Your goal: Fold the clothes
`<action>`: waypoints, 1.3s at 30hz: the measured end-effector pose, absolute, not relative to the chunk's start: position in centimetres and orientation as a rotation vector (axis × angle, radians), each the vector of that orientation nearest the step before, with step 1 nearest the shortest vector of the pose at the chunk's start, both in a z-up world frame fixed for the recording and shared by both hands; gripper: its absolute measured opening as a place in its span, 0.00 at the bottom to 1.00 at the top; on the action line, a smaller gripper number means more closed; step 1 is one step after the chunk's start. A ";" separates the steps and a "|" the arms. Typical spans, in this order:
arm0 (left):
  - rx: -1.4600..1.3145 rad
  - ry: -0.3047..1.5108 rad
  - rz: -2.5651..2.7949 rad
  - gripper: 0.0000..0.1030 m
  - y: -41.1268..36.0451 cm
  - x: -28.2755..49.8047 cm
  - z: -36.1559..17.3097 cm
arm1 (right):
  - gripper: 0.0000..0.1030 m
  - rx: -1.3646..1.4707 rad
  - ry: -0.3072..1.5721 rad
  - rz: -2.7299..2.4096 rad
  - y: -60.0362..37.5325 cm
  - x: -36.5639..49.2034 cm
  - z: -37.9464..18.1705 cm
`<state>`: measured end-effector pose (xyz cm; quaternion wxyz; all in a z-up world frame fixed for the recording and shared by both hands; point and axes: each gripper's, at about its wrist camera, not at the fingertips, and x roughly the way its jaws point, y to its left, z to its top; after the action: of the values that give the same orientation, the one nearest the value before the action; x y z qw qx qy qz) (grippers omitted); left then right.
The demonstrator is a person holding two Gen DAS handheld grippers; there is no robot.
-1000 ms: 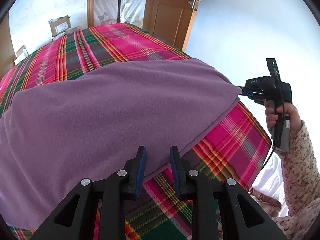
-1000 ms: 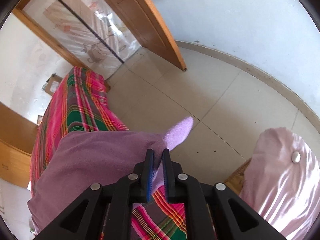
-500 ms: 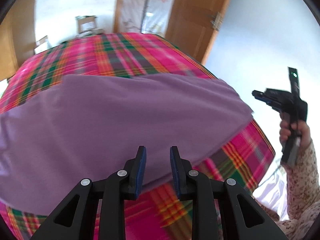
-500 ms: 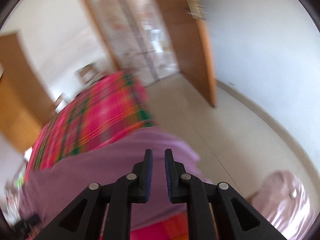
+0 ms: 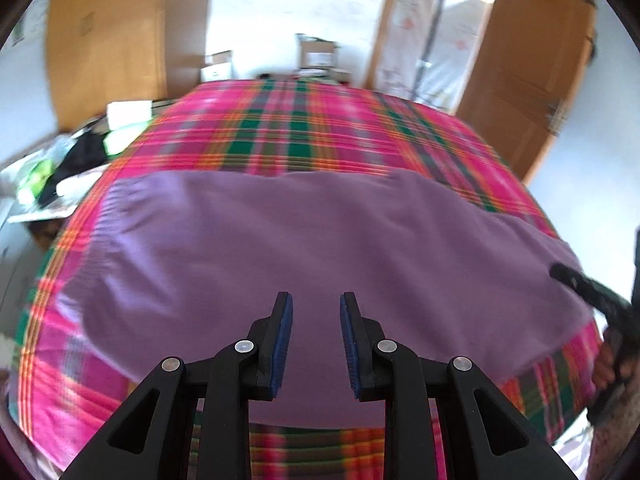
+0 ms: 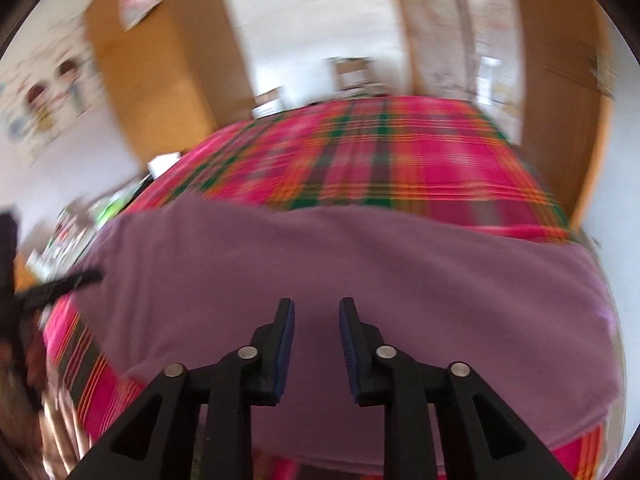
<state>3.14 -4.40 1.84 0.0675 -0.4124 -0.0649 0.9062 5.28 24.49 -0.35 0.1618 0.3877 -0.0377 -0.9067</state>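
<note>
Change since a second ago: the right gripper [image 6: 316, 344], then pinching a corner of the purple garment [image 5: 320, 256] over the floor, has let go and swung round to face the bed; the left gripper [image 5: 316, 340] has turned from the door side to look straight along the bed.

Left wrist view.
- Left gripper: jaws spread, blue pads bare, nothing between them; it hovers over the near edge of the garment.
- Purple garment: lies spread flat across the near part of the plaid bedcover [image 5: 304, 128], running left to right, its near edge close to the near edge of the bed.
- Right gripper [image 5: 576, 284]: seen at far right, blurred, its tip at the garment's right end; contact cannot be told. A hand [image 5: 612, 360] grips its handle.
- Background: wooden wardrobe [image 5: 108, 40] far left, wooden door [image 5: 532, 76] far right, cardboard boxes [image 5: 316, 52] beyond the bed, clutter [image 5: 60, 168] at left.

Right wrist view (motion-blurred).
- Right gripper: jaws spread, empty, above the garment [image 6: 360, 280].
- Left gripper [image 6: 64, 284]: at left edge, tip at the garment's left end.
- Bedcover [image 6: 380, 152] shows beyond the garment.
- Posters [image 6: 44, 96] on the left wall.

Writing: none legible in either view.
</note>
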 end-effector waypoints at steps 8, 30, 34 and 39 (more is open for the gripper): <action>-1.331 -0.392 2.802 0.25 -10.4 2.0 0.4 | 0.27 1.084 0.123 -2.332 19.6 8.0 -1.6; -1.411 -0.387 2.914 0.25 -14.3 1.2 -0.4 | 0.28 1.027 0.137 -2.082 16.3 4.3 0.8; -1.338 -0.431 2.933 0.25 -14.1 1.1 1.1 | 0.28 0.994 0.062 -2.199 17.8 0.7 2.4; -1.258 -0.460 2.862 0.25 -13.0 -1.1 2.6 | 0.28 1.067 -0.167 -2.166 18.9 -5.0 2.1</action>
<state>-1.14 -13.00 2.64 -0.0090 -0.3982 -0.1456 0.9056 -4.99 18.85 2.13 0.3530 0.4125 -0.0645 -0.8373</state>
